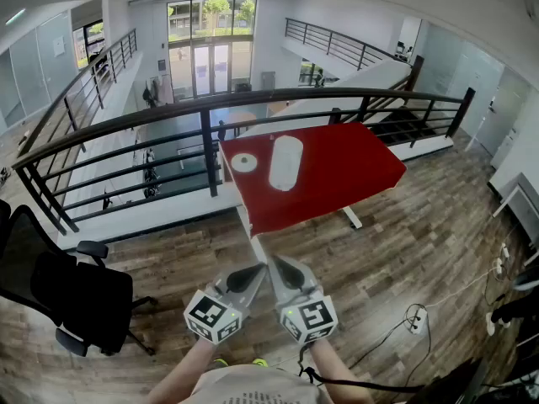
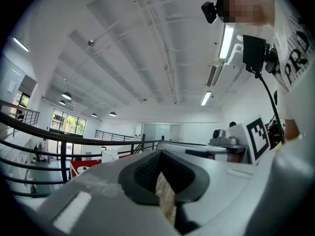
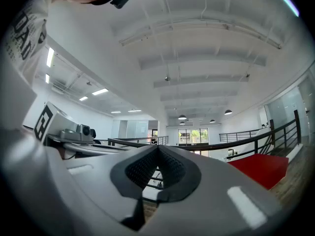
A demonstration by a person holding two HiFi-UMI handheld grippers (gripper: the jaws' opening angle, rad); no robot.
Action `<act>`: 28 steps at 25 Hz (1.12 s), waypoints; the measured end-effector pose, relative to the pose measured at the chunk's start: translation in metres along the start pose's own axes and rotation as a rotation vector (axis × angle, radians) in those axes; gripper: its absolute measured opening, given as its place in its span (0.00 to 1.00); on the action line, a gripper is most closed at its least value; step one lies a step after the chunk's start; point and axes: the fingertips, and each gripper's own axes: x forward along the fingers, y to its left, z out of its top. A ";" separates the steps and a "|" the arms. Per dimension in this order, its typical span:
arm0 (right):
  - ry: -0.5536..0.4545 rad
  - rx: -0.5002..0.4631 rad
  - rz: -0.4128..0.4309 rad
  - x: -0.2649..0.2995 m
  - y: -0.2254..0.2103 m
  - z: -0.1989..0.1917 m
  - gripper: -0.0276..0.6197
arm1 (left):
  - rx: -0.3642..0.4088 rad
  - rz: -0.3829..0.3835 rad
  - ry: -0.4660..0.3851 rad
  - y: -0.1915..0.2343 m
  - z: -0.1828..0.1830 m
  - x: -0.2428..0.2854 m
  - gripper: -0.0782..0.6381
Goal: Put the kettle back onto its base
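- A brown plank wooden floor (image 1: 404, 251) spreads across an upper level of a bright white hall.
- A black metal railing (image 1: 202, 112) curves along the open edge of that floor, just behind the bench.
- A red rectangular bench (image 1: 345, 171) stands on the floor beside the railing, well ahead of the person.
- A black office chair (image 1: 63, 297) sits on the floor at the left.
- The left tool (image 1: 259, 268), grey with a marker cube, is held level over the floor, its jaws closed together on nothing.
- The right tool (image 1: 275, 264), its twin, sits just beside it, tips nearly touching, jaws fully closed and empty.
- The white oblong kettle (image 1: 285, 162) rests on the bench's left half, towards the far edge and off its base.
- The round white kettle base (image 1: 244, 162) lies near the bench's far left corner, just beside the kettle.
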 end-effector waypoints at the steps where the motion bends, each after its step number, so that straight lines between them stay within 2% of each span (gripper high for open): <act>1: 0.000 0.000 -0.001 0.001 -0.001 -0.002 0.05 | -0.001 0.002 0.001 0.001 -0.001 0.000 0.10; 28: 0.000 -0.016 -0.036 0.009 -0.017 -0.008 0.05 | -0.008 0.018 0.009 0.011 -0.006 0.015 0.10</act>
